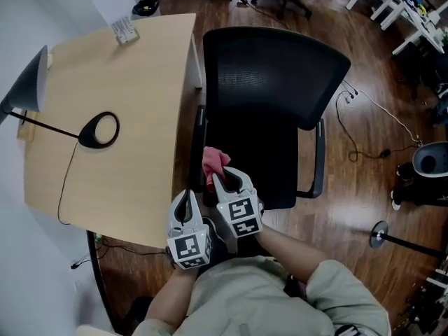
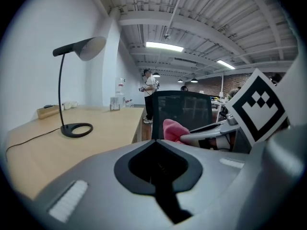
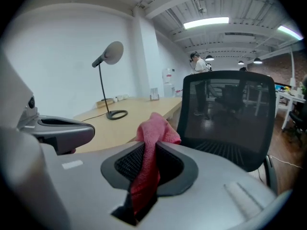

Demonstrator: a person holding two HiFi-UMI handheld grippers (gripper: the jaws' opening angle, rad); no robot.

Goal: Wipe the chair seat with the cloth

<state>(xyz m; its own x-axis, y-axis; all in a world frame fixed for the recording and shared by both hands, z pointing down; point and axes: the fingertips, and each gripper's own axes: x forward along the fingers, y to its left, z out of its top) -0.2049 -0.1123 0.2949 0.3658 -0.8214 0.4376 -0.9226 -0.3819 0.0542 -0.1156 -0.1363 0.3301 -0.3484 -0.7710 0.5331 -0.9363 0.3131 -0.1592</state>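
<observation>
Head view looks down on a black office chair (image 1: 276, 82) that stands beside a light wooden desk (image 1: 126, 75). Both grippers are low in the picture, close to the person's body and next to each other, at the front left corner of the chair seat (image 1: 273, 159).

The right gripper (image 1: 224, 177) holds a pink cloth (image 1: 215, 162). In the right gripper view its jaws are closed on the cloth (image 3: 152, 150): the cloth is pinched in the narrow gap between them, one bunch of it stands out above the jaw tips, and the rest hangs down in the gap toward the camera. From above, the cloth is over the front left edge of the seat, near the side of the desk. Whether it touches the seat cannot be told.

The left gripper (image 1: 186, 198) is just beside the right one, on the desk side. In the left gripper view its jaws are pressed together with only a thin dark line between them, and nothing is held there. The same view shows the cloth (image 2: 172, 129) sticking out of the right gripper (image 2: 211, 133).

A black desk lamp (image 1: 28, 86) stands on the desk, and its ring-shaped base (image 1: 99, 130) lies well apart from the grippers.
</observation>
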